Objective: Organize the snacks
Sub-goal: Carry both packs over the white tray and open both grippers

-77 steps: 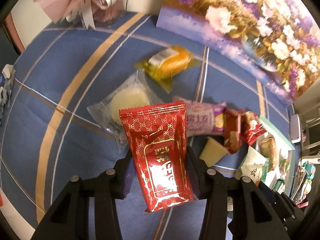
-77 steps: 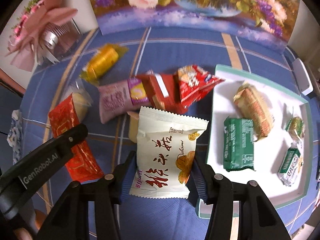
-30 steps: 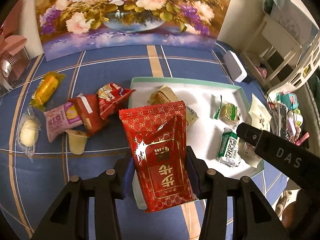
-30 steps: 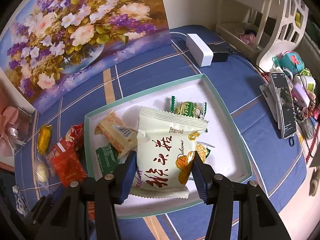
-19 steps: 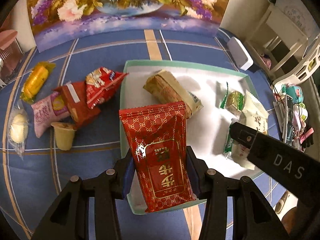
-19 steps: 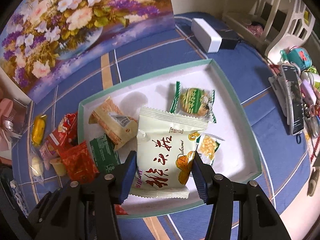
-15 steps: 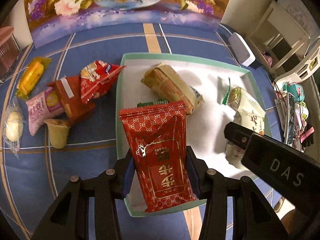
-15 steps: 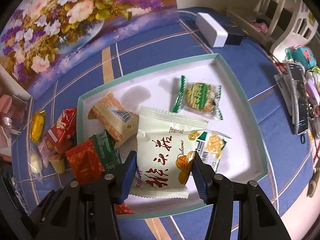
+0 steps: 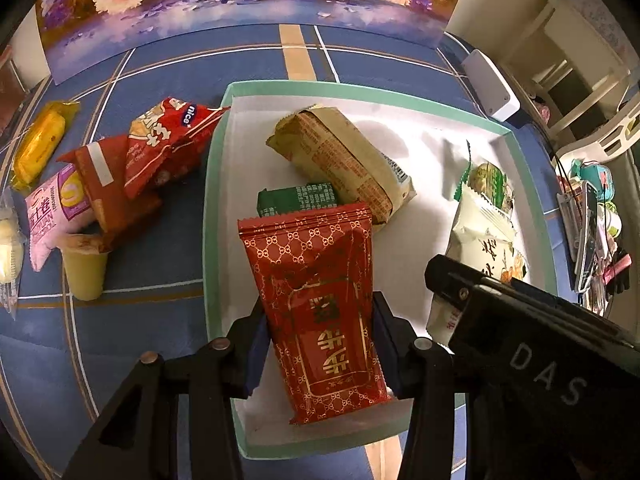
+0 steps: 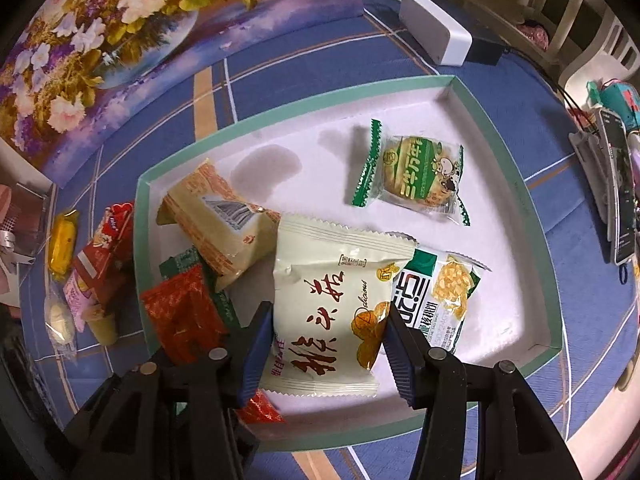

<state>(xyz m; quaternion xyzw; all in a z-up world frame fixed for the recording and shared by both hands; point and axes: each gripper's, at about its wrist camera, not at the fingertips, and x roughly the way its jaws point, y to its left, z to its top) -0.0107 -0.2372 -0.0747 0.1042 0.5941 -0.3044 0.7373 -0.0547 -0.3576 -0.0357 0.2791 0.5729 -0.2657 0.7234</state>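
Observation:
My left gripper is shut on a red gold-patterned snack packet and holds it over the near left part of the white tray with a green rim. My right gripper is shut on a cream snack packet with red characters over the near middle of the tray. The red packet also shows in the right wrist view. In the tray lie a tan packet, a dark green packet and a green biscuit packet.
Left of the tray on the blue cloth lie a red "nice" bag, a red-brown packet, a pink packet, a yellow packet and a jelly cup. A flower painting stands behind. A white box sits beyond the tray.
Both grippers have moved from the loose snacks on the left to above the tray and come lower over it, each still holding its packet.

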